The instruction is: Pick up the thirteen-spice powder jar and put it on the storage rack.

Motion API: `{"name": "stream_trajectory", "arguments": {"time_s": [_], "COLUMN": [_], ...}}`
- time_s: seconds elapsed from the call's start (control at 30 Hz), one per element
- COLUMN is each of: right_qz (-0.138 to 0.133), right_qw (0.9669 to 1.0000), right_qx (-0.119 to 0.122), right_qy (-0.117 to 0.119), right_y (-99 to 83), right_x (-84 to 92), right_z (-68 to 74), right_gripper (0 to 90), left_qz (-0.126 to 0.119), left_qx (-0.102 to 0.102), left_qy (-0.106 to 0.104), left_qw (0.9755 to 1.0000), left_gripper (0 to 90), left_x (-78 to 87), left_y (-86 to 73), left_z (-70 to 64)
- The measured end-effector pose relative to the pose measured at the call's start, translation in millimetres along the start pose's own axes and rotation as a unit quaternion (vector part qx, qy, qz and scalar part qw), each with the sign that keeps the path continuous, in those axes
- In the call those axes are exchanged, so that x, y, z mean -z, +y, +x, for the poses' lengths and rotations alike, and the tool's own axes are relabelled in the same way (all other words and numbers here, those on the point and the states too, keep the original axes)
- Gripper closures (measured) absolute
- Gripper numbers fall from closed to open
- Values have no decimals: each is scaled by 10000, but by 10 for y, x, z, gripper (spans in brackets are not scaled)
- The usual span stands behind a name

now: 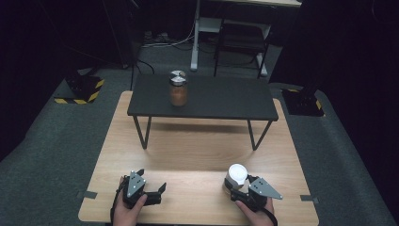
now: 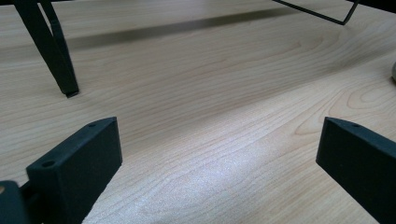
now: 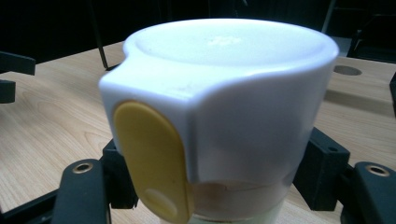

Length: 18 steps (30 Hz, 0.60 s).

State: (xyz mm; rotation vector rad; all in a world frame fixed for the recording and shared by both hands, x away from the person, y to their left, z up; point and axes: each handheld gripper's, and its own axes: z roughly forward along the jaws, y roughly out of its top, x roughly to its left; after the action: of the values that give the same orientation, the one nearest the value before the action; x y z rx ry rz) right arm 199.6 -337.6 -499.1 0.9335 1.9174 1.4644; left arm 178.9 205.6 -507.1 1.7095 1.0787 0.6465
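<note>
Right tongs (image 1: 234, 184) sit at the near right of the wooden desk (image 1: 197, 150), clenched on a white-capped container (image 3: 219, 112) w/ a yellow tab (image 3: 152, 158) on its cap; jaws press it from both sides, container upright btwn them. Left tongs (image 1: 157, 192) at near left, released, jaws wide apart over bare wood, well apart from the container. On the small black shelf-table (image 1: 202, 96) farther back stands a jar (image 1: 178, 88) of brown stuff.
</note>
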Motion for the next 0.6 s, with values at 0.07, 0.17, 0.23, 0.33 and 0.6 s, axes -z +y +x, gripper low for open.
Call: {"name": "stream_trajectory", "arguments": {"time_s": [0.07,0.17,0.23,0.33,0.6], "right_qz": [11,37,46,44,34], "right_qw": [10000,10000,10000,10000,10000], "right_qx": [8,-7,-34,-23,75], "right_qy": [-33,-41,-50,-50,-34], "right_y": [5,19,26,59,177], "right_x": [5,14,23,56,148], "right_z": [10,9,8,6,13], "right_gripper": [304,305,305,305,305], "left_qz": [-4,-9,4,13,-10], "left_qx": [-1,-6,-46,-67,-64], "left_qy": [-1,2,2,-7,-23], "left_qw": [10000,10000,10000,10000,10000], "left_gripper": [6,6,6,6,6], "left_x": [1,2,2,1,4], "left_y": [-1,-3,2,4,-4], "left_z": [1,-2,-5,-7,-4]}}
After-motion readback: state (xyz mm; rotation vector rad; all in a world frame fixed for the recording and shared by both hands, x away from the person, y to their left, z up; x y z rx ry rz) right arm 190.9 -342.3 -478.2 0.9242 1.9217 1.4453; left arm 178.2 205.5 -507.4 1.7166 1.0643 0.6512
